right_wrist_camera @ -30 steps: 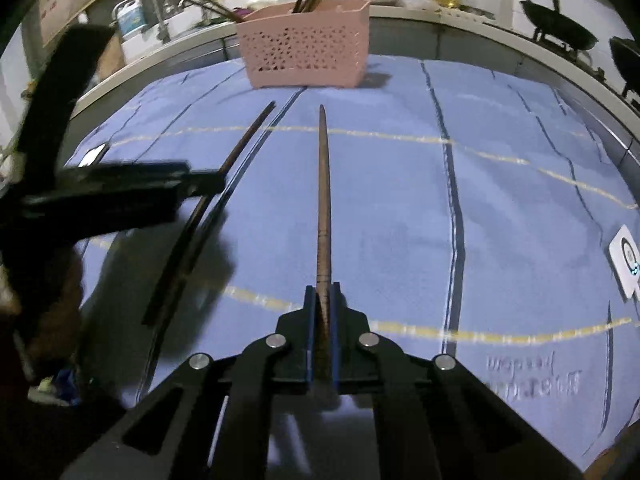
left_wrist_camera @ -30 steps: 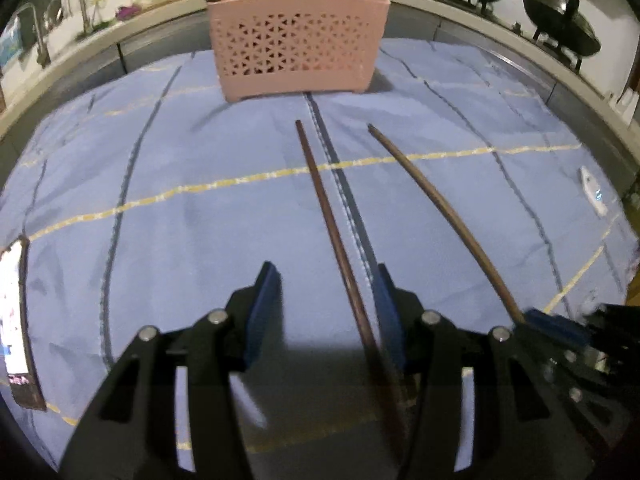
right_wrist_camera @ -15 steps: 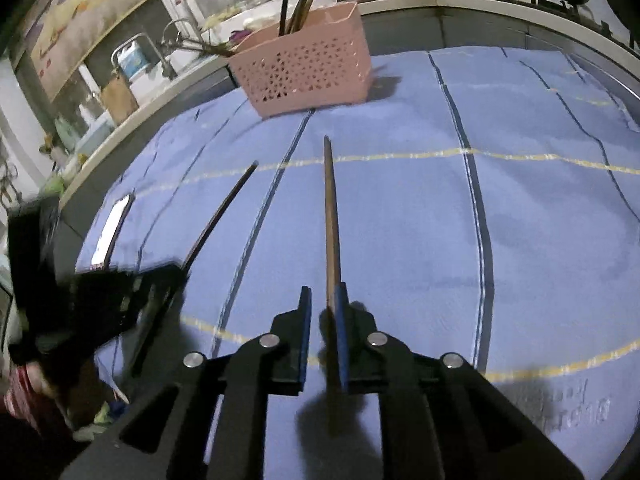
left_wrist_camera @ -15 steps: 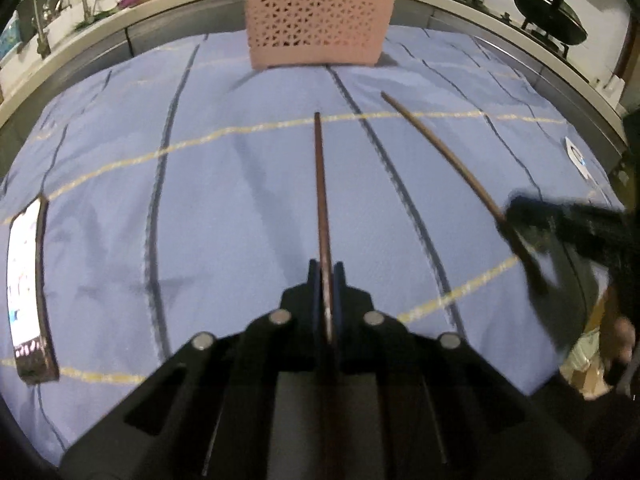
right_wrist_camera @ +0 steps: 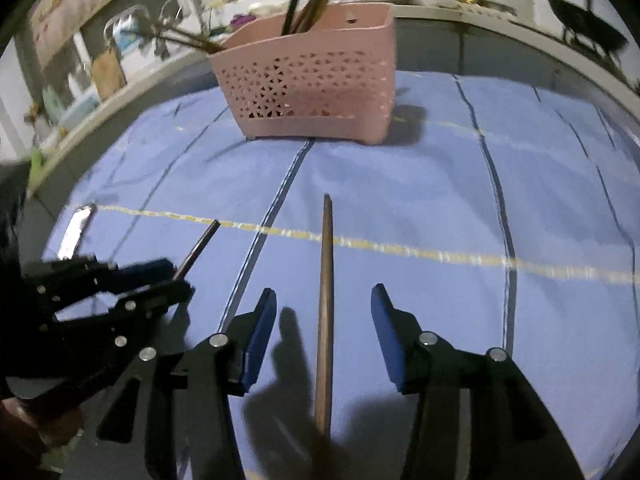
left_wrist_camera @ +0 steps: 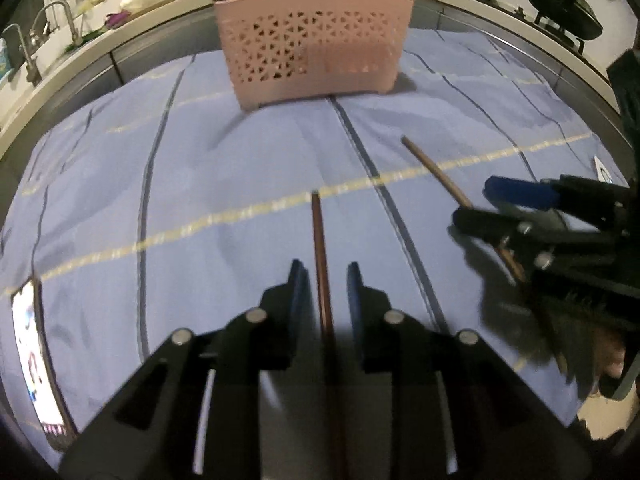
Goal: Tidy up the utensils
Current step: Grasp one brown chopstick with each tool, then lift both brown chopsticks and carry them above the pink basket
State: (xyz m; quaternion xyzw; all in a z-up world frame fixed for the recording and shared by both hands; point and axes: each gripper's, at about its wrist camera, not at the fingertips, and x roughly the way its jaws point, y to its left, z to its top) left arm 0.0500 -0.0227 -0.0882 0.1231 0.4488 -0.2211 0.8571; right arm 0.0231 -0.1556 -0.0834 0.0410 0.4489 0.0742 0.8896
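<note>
The left gripper [left_wrist_camera: 322, 280] has just been opening a little: its blue pads stand slightly apart with the dark chopstick [left_wrist_camera: 320, 256] lying between them, neither pad pressing on it. The right gripper [right_wrist_camera: 324, 320] has also just been opening and now gapes wider, the lighter chopstick [right_wrist_camera: 326, 280] resting loose on the cloth between its jaws. Each stick runs along its gripper's line, thin tip toward the far side — probably so each can be taken by its near end and carried tip-first.

Beyond them the blue striped cloth [left_wrist_camera: 200, 168] covers the counter, and at its far middle stands the pink perforated basket [left_wrist_camera: 316, 48], already holding several dark utensils upright; it seems the place meant for both chopsticks. At the near left edge lies a phone [left_wrist_camera: 34, 360] with a lit screen — nothing on it is legible. A small white label [left_wrist_camera: 601, 168] at the far right is too blurred to read.
</note>
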